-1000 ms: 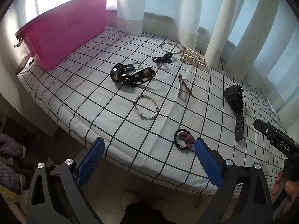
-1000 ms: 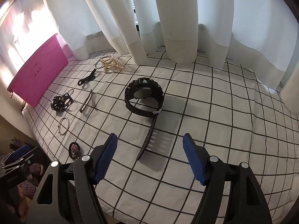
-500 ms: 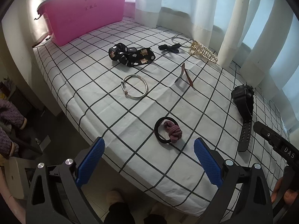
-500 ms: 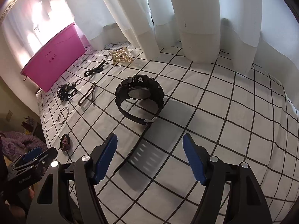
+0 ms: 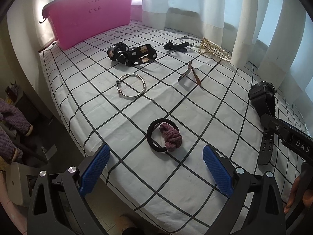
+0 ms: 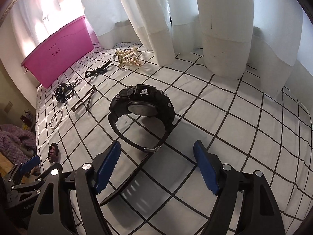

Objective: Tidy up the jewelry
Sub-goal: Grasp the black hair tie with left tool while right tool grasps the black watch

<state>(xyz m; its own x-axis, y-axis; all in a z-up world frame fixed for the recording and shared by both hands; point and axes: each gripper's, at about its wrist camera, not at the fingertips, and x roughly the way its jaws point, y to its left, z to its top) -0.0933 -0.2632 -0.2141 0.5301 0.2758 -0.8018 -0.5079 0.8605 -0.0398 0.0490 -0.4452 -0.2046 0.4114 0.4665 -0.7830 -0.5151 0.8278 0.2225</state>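
Jewelry lies on a white checked cloth (image 5: 195, 117). My left gripper (image 5: 154, 152) is open and empty, just short of a black hair tie with a mauve knot (image 5: 165, 137). Farther off lie a silver bangle (image 5: 131, 86), a patterned black scrunchie (image 5: 133, 53), a brown hair clip (image 5: 192, 74), a black bow tie (image 5: 175, 46) and a gold pearl claw clip (image 5: 214, 51). My right gripper (image 6: 156, 150) is open and empty, its fingertips either side of the strap of a black watch (image 6: 142, 107), which also shows in the left wrist view (image 5: 263, 96).
A pink plastic bin (image 5: 92, 13) stands at the far left corner, also in the right wrist view (image 6: 58, 58). White curtains (image 6: 215, 29) hang along the back edge. The cloth's near edge drops off at the left (image 5: 64, 105), with purple knitwear (image 5: 11, 121) below.
Both grippers have moved forward and lower. The hair tie is nearer my left fingers and the watch is nearer my right fingers. Both stay open.
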